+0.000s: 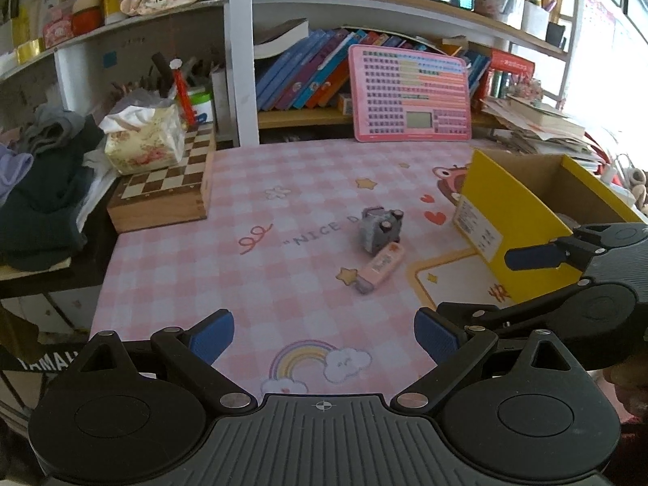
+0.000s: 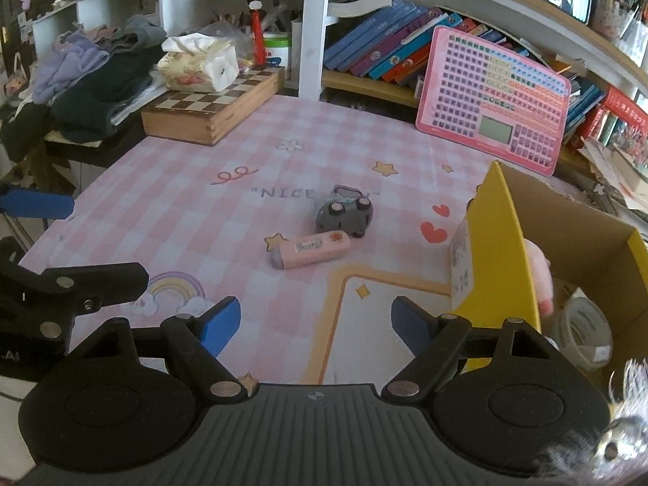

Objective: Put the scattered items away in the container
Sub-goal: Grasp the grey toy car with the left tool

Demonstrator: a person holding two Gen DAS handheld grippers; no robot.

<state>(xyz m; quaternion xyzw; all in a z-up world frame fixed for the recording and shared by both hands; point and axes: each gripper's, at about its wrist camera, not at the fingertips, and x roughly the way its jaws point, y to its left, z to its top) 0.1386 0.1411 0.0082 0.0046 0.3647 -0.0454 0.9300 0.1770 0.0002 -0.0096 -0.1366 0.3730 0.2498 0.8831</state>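
A small grey toy car point(image 1: 380, 229) lies on its side on the pink checked mat, also in the right wrist view point(image 2: 343, 214). A pink stick-shaped item point(image 1: 379, 267) lies just in front of it, touching or nearly so point(image 2: 311, 250). The yellow cardboard box point(image 1: 506, 218) stands at the right point(image 2: 502, 251); inside it I see a pink soft toy point(image 2: 540, 279) and a roll of tape point(image 2: 585, 332). My left gripper point(image 1: 324, 336) is open and empty, short of both items. My right gripper point(image 2: 314, 324) is open and empty beside the box's near corner.
A wooden chess box point(image 1: 170, 190) with a floral tissue box point(image 1: 141, 137) on it stands at the back left. A pink keyboard toy point(image 1: 411, 95) leans on the bookshelf behind. A pile of clothes point(image 1: 36, 186) lies at the far left.
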